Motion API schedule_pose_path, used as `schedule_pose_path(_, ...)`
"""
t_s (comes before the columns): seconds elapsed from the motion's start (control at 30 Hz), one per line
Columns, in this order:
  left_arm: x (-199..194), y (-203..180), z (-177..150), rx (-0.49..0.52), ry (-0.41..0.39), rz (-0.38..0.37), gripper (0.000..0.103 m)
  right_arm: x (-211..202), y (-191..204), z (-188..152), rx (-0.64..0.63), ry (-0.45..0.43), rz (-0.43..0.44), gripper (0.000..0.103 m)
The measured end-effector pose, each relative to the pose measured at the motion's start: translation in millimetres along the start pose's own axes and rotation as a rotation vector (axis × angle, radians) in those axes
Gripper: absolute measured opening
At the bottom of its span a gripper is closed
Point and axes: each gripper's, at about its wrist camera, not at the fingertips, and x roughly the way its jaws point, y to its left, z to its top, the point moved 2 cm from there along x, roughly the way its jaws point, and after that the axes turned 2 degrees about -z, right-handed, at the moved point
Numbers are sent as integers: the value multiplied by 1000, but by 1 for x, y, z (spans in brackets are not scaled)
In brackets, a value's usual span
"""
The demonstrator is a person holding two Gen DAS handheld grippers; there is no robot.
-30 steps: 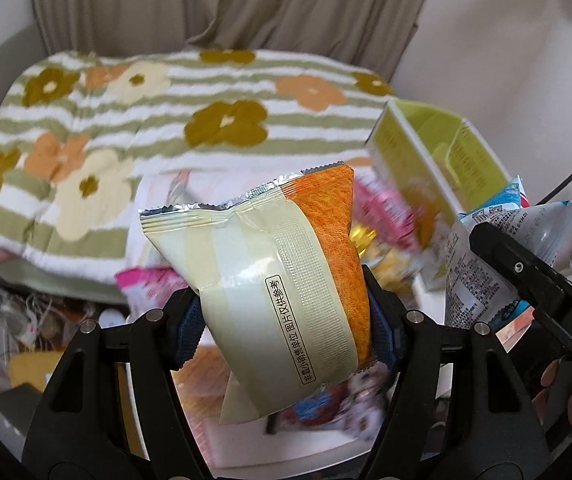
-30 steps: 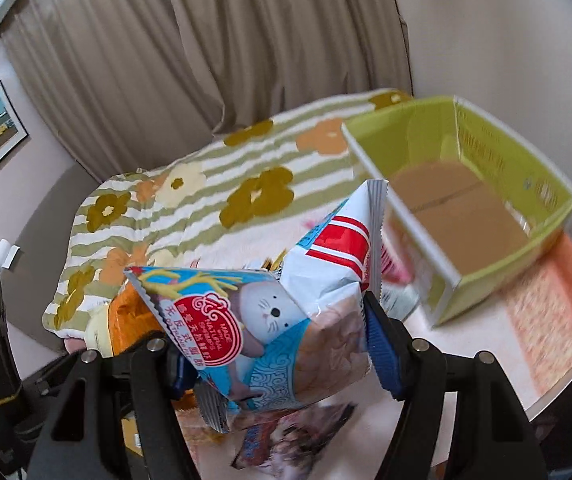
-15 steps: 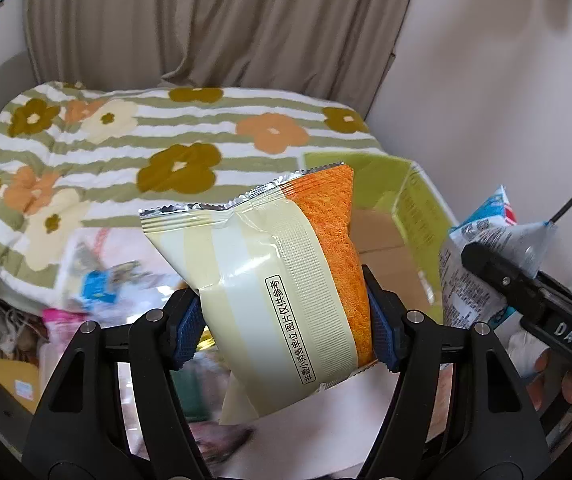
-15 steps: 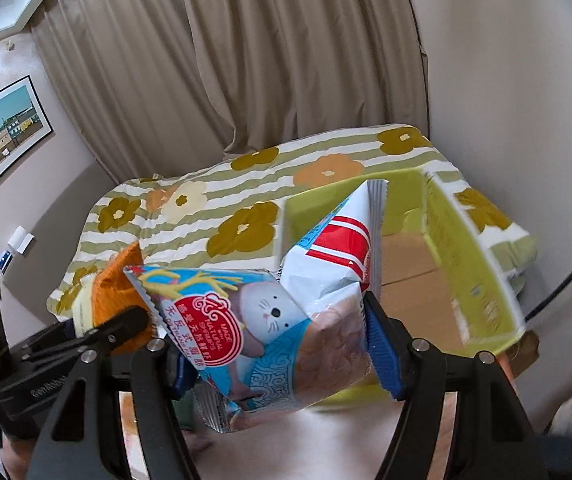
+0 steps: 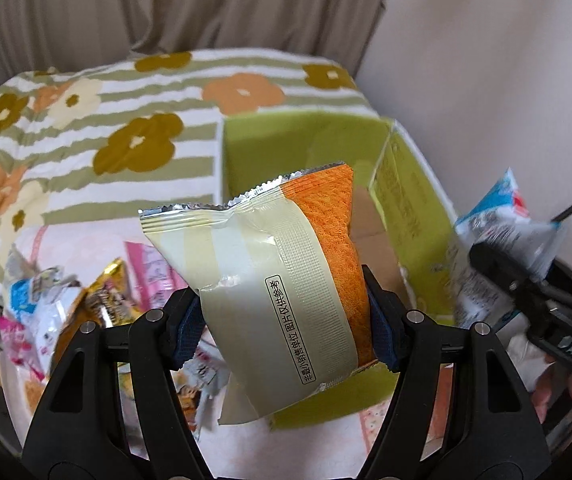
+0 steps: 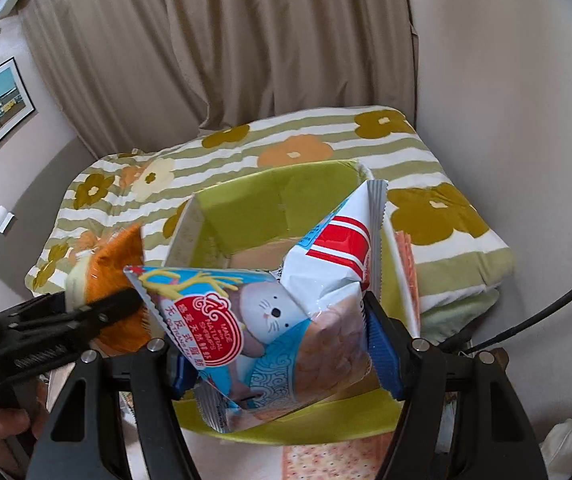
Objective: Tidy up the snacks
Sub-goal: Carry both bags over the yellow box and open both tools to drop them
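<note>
A: Left wrist view first. What is the left gripper (image 5: 286, 320) carrying?

B: A puffy foil snack pack (image 5: 269, 280), cream on the broad face with a crimped silver top seam, and a rough orange panel down its right side. The blue ribbed pads (image 5: 380, 332) press on both flanks, so the jaws stand partway apart and clamped on the pack, which sits tilted with its seam toward 11 o'clock.

A: And behind it?

B: An open green cardboard box (image 5: 406, 184) with a brown floor, at 1 o'clock from the pack. A striped quilt (image 5: 105, 120) with big soft flowers lies beyond, at 11 o'clock. Crinkled loose snack packets (image 5: 57, 304) are heaped on the pale table (image 5: 318, 444) at 9 o'clock. At 3 o'clock the right gripper (image 5: 526, 288) shows, blurred, with a blue and white bag in it.

A: Now the right wrist view.

B: The right gripper (image 6: 281, 356) is partly open and pinched on a glossy, wrinkled seal-print bag (image 6: 277, 320), blue and white with red stripes on the upper corner. The green box (image 6: 269, 200) sits directly behind and below it, rim at 12 o'clock. At 9 o'clock the left gripper (image 6: 97, 308) holds the orange pack (image 6: 117, 264), and a hand (image 6: 5, 428) grips its handle at 8 o'clock. Pleated beige curtains (image 6: 245, 48) hang at the back.
</note>
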Motion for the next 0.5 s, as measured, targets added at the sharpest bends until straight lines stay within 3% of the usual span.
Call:
schedule_pose_path(0.23,45,-20,0,95,104,-37,69,14,-10,5,13,36,-21,66)
schedule_pose_path(0.3,52,-24,0,122,123,-49,86,18,-15,7,35,46,-25,66)
schedule_pose_path(0.33,53,-25,-1,134,125,-43,100,19,-16,7,42,48,-26,66)
schedule_pose_path(0.5,46,-14,-5,148,106,-24,102,26,-18,6,27,85,-37,66)
